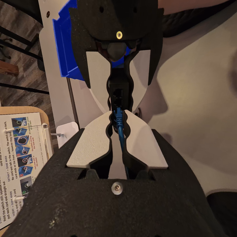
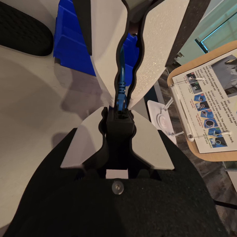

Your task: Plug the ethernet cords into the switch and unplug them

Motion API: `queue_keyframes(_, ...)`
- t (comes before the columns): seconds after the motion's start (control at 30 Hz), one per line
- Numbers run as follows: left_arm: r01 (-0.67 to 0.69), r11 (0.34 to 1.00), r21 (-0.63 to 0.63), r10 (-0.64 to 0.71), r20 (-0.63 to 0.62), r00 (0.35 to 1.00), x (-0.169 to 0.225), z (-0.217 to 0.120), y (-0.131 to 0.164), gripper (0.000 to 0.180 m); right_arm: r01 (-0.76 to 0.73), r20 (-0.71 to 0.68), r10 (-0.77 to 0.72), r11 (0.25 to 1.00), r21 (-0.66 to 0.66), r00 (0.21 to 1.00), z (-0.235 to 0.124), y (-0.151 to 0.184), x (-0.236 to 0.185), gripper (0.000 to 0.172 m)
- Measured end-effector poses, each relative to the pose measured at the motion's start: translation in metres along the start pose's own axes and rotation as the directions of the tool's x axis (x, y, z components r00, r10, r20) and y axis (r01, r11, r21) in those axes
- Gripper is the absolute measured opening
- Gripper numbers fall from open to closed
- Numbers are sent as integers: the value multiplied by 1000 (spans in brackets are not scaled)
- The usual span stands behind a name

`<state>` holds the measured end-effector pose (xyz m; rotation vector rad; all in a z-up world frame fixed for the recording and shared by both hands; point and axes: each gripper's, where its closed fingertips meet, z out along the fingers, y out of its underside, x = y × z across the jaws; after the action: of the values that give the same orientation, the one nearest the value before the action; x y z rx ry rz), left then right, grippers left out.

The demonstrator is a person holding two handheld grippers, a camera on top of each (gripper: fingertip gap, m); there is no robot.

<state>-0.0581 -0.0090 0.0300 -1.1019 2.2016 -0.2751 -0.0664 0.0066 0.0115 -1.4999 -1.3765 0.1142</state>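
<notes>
Left wrist view: left gripper (image 1: 118,119) pinches the stiff blue plug (image 1: 119,118); right gripper (image 2: 118,120) clamps the light, rigid black switch (image 2: 119,125). Best hold: plug boot, beside the fragile tab.

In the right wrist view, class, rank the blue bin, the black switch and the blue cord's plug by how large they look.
1. Blue bin, largest, though partly hidden.
2. Black switch, nearer the camera, so perhaps flattered.
3. Blue cord's plug, smallest.
</notes>
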Motion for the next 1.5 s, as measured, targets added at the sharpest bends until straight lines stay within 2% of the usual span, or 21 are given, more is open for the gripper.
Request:
queue_keyframes(0.17, -12, 999, -38, 12, -16, 1000, 6, -2, 10, 13, 2, 18, -2, 1000, -19, 1000, 9, 0, -7, 31)
queue_keyframes(0.3, -11, 1000, -22, 12, 17, 1000, 1, -3, 7, 13, 21, -24, -21, 1000, -3, 1000, 8, -2, 0, 31)
queue_keyframes(0.43, 52, 999, -5, -52, 31, 998, -9, -8, 5, 12, 13, -82, -3, 992, 128, 997, -1, -14, 14, 33)
queue_keyframes(0.57, 118, 992, 49, -120, 35, 992, -13, -17, 7, 12, -75, -105, 100, 973, 220, 989, -12, -15, 29, 52)
queue_keyframes(0.63, 132, 989, 67, -134, 38, 990, -13, -21, 8, 12, -118, -59, 140, 955, 273, 988, -14, -20, 27, 60)
queue_keyframes(0.87, 124, 982, 142, -131, 38, 991, -14, -35, -6, 12, -87, -34, 102, 947, 310, 994, -19, -30, 20, 55)
queue_keyframes(0.93, 95, 991, 95, -102, 63, 993, -15, -33, -4, 12, -45, -69, 66, 961, 272, 995, -22, -33, 21, 51)
queue_keyframes(1.07, 53, 998, 25, -54, 75, 996, -12, -25, -6, 12, 45, -140, -32, 994, 95, 990, -21, -26, 22, 49)
queue_keyframes(1.27, -54, 992, -112, 67, 115, 991, -13, -15, -10, 12, 99, -166, -114, 991, -93, 980, -9, -6, 20, 43)
queue_keyframes(1.5, -86, 976, -200, 115, 142, 983, -16, -14, -7, 13, 162, -237, -179, 983, -92, 955, -9, -3, 28, 41)
